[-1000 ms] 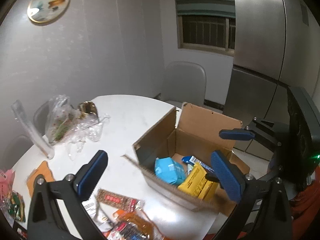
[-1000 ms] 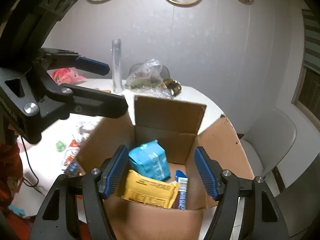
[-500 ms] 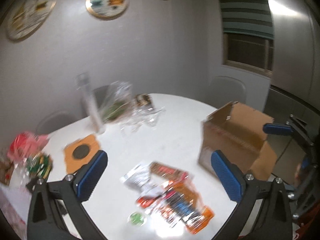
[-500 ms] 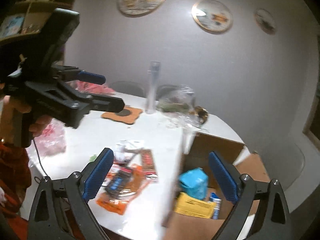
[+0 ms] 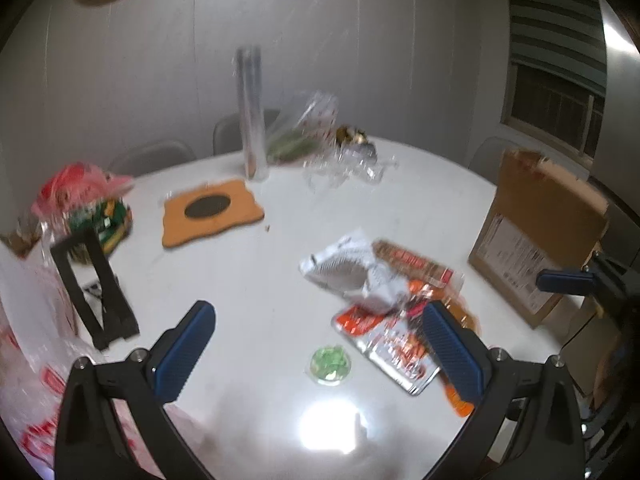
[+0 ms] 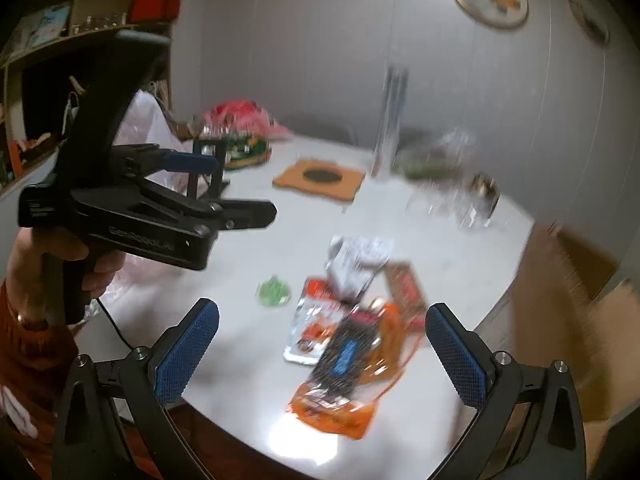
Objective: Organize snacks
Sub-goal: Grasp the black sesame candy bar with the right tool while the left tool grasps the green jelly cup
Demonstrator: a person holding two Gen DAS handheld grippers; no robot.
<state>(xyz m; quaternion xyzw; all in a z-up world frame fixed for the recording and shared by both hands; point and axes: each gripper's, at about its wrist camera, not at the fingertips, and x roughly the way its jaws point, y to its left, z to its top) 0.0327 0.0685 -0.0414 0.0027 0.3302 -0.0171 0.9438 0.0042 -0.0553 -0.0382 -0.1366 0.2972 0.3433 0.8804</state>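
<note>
While both claws hang spread with nothing between their blue pads, the snacks lie in one loose pile on the round white table [image 5: 248, 280]. The left gripper [image 5: 320, 344] gapes wide; the right gripper [image 6: 320, 354] has just been opening and stands empty too. I count about five packets: a crumpled white packet [image 5: 344, 268], a brown-red bar [image 5: 416, 264], a silver-and-red foil pouch [image 5: 384, 344], an orange bag with a dark blue-labelled pack inside [image 6: 344, 372], plus one small round green sweet [image 5: 330, 364] just beside them. One brown cardboard box [image 5: 536, 236] stands at the table's right edge, apart from the pile. One orange mat with a black oval [image 5: 212, 212], one tall clear tube [image 5: 252, 120] and three wall plates complete the room.
</note>
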